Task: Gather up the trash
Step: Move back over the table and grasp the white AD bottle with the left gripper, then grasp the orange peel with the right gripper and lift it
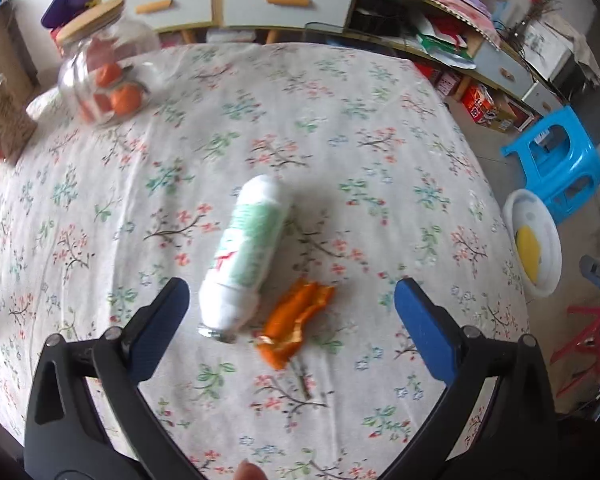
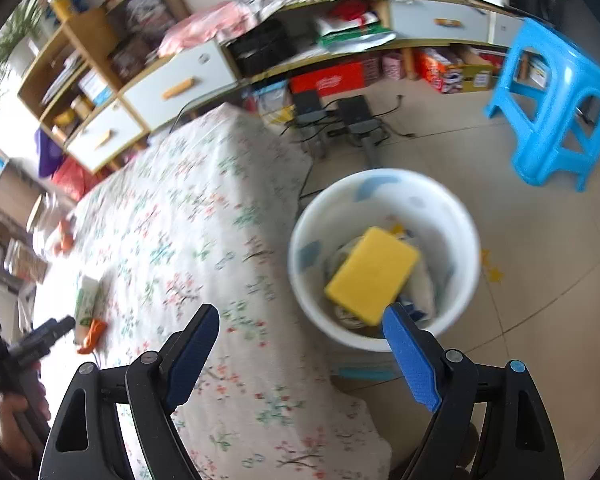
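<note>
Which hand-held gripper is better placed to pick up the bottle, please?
Left: the left hand-held gripper hangs open right over the bottle; the right one is over by the bin.

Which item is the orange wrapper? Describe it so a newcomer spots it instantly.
Start at the table with the floral cloth. Near its middle lies a white bottle with a green label, on its side. The orange wrapper lies just beside the bottle's neck end: crumpled, flat and bright orange, the only torn scrap on the cloth.
</note>
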`<action>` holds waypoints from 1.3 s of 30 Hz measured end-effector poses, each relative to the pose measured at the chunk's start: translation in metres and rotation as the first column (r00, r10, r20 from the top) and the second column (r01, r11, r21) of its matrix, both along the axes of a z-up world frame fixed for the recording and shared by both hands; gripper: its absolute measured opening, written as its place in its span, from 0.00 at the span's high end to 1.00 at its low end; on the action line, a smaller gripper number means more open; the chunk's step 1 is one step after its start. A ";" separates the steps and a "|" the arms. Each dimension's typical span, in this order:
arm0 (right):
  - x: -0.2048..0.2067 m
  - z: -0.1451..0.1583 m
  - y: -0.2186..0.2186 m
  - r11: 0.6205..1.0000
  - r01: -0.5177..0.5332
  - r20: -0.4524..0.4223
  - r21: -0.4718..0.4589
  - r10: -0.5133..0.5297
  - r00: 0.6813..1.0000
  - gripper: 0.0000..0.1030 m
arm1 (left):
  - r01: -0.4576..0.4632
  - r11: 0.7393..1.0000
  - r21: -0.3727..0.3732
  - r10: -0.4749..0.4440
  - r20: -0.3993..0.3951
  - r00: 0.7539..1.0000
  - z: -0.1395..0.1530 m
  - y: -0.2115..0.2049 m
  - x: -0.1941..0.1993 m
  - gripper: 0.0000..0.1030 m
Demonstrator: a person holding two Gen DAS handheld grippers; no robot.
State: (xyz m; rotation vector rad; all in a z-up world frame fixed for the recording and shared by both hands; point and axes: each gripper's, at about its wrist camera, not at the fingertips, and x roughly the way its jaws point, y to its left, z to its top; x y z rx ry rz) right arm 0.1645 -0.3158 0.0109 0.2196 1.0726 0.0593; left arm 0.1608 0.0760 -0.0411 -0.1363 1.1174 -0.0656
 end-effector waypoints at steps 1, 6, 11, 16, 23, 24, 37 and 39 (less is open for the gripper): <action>0.002 -0.003 0.008 1.000 -0.015 -0.007 0.000 0.015 1.000 0.17 | -0.011 1.000 0.004 0.011 -0.011 1.000 -0.003 0.006 0.002 0.01; 0.013 -0.016 0.036 0.999 -0.047 -0.043 -0.006 0.047 0.998 0.17 | -0.033 0.998 -0.053 0.030 -0.045 0.999 -0.019 0.021 0.017 0.13; 0.019 -0.023 0.062 0.996 -0.083 -0.057 -0.022 0.081 0.995 0.17 | -0.009 0.998 -0.055 0.005 -0.068 0.998 -0.034 0.017 0.030 0.31; 0.021 -0.029 0.089 0.991 -0.130 -0.069 -0.032 0.128 0.989 0.17 | -0.025 0.999 -0.042 0.020 -0.123 0.992 -0.045 0.022 0.034 0.55; 0.024 -0.042 0.129 0.980 -0.191 -0.093 -0.052 0.186 0.978 0.17 | -0.052 0.996 -0.071 0.045 -0.100 0.994 -0.031 0.049 0.010 0.62; 0.025 -0.044 0.137 0.978 -0.203 -0.096 -0.050 0.198 0.975 0.17 | -0.053 0.996 -0.076 0.046 -0.090 0.995 -0.028 0.054 0.005 0.62; 0.005 -0.078 0.278 0.894 -0.447 -0.124 0.015 0.446 0.887 0.17 | -0.156 0.974 -0.164 0.153 -0.032 0.988 -0.018 0.132 -0.078 0.62; 0.004 -0.084 0.294 0.886 -0.463 -0.126 0.027 0.463 0.877 0.17 | -0.178 0.968 -0.178 0.175 -0.035 0.984 -0.020 0.139 -0.087 0.62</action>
